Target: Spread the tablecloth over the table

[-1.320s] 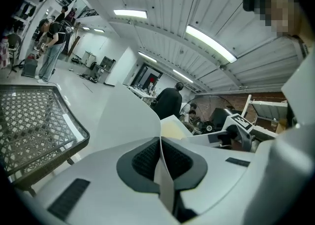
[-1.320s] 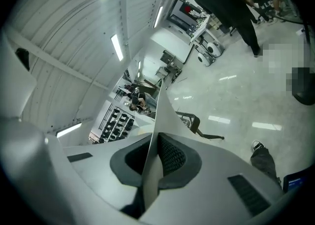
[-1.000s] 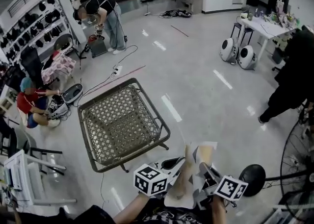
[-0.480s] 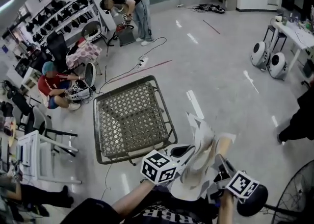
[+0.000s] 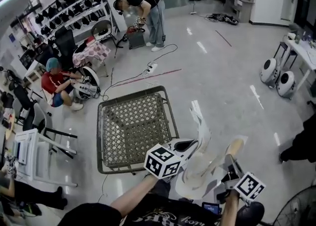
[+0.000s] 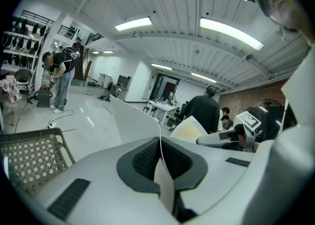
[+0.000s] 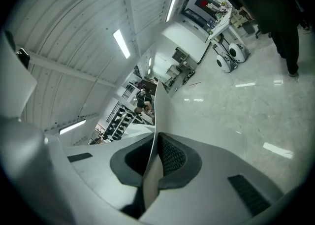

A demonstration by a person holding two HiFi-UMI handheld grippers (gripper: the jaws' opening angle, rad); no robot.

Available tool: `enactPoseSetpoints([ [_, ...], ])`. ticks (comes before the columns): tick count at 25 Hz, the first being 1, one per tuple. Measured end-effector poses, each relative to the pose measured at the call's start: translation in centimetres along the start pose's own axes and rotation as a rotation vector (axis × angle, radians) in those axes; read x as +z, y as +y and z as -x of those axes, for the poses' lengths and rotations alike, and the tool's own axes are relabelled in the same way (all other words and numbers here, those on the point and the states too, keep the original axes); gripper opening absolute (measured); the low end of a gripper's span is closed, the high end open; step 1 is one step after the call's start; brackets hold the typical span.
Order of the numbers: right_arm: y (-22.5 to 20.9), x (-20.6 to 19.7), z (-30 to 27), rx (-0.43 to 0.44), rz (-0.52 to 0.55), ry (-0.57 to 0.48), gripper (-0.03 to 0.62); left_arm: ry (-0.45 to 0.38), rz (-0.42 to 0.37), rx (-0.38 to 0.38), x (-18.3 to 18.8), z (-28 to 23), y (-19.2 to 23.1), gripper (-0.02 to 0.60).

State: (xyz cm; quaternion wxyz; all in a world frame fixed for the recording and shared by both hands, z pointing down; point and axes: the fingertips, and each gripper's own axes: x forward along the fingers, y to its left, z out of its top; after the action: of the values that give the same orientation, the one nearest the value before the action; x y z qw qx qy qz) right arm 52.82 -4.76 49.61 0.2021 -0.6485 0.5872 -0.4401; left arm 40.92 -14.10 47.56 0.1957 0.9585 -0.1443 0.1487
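The table (image 5: pixel 132 127) is a dark metal frame with a woven lattice top, bare, just left of and beyond my grippers; its corner also shows in the left gripper view (image 6: pixel 29 155). The tablecloth (image 5: pixel 201 163) is a pale, stiff sheet bunched between both grippers, one flap sticking up. My left gripper (image 5: pixel 190 146) is shut on one edge, the cloth (image 6: pixel 133 120) pinched between its dark pads (image 6: pixel 160 157). My right gripper (image 5: pixel 229 161) is shut on another edge, and the cloth (image 7: pixel 161 106) rises from its jaws (image 7: pixel 153 157).
A person in a red shirt (image 5: pixel 57 84) crouches left of the table, and another (image 5: pixel 145 2) bends over at the back. A white rack (image 5: pixel 34 156) stands at the left. Floor cables (image 5: pixel 153 67), two round white devices (image 5: pixel 276 76) and a person in black (image 5: pixel 301 146) are around.
Both grippers have carried the cloth forward and up, closer to the table's near right corner. The cloth's flap now stands higher. My view has swung, so the room has shifted rightward.
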Motion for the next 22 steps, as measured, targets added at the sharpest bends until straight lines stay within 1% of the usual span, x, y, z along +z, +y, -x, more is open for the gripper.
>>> enactPoseSetpoints([
  [5,5.5,0.7,-5.3,0.002,0.051,-0.052,0.015,-0.027,-0.047,0.001,5.1,1.2,7.9,0.02],
  [9,10.7,2.2,-10.3,0.023,0.087,-0.126,0.015,-0.082,-0.085,0.009,10.5,1.9,16.0,0.02],
  [12,14.7,2.2,-14.0,0.041,0.089,-0.161,0.017,-0.13,-0.075,0.049,14.0,3.8,22.8,0.02],
  [14,17.6,2.1,-16.6,0.059,0.105,-0.183,0.017,-0.182,-0.039,0.081,16.7,5.7,27.6,0.02],
  [17,20.9,2.3,-20.1,0.089,0.108,-0.218,0.017,-0.269,0.009,0.155,20.4,8.7,34.4,0.02],
  [18,21.7,2.3,-21.3,0.1,0.094,-0.226,0.017,-0.291,0.008,0.191,21.5,9.9,36.7,0.02],
  [20,23.2,2.0,-23.7,0.114,0.065,-0.23,0.017,-0.324,-0.023,0.276,23.1,12.6,41.2,0.02],
  [22,24.6,1.2,-25.9,0.131,0.054,-0.222,0.017,-0.351,-0.046,0.365,24.0,15.9,45.6,0.02],
])
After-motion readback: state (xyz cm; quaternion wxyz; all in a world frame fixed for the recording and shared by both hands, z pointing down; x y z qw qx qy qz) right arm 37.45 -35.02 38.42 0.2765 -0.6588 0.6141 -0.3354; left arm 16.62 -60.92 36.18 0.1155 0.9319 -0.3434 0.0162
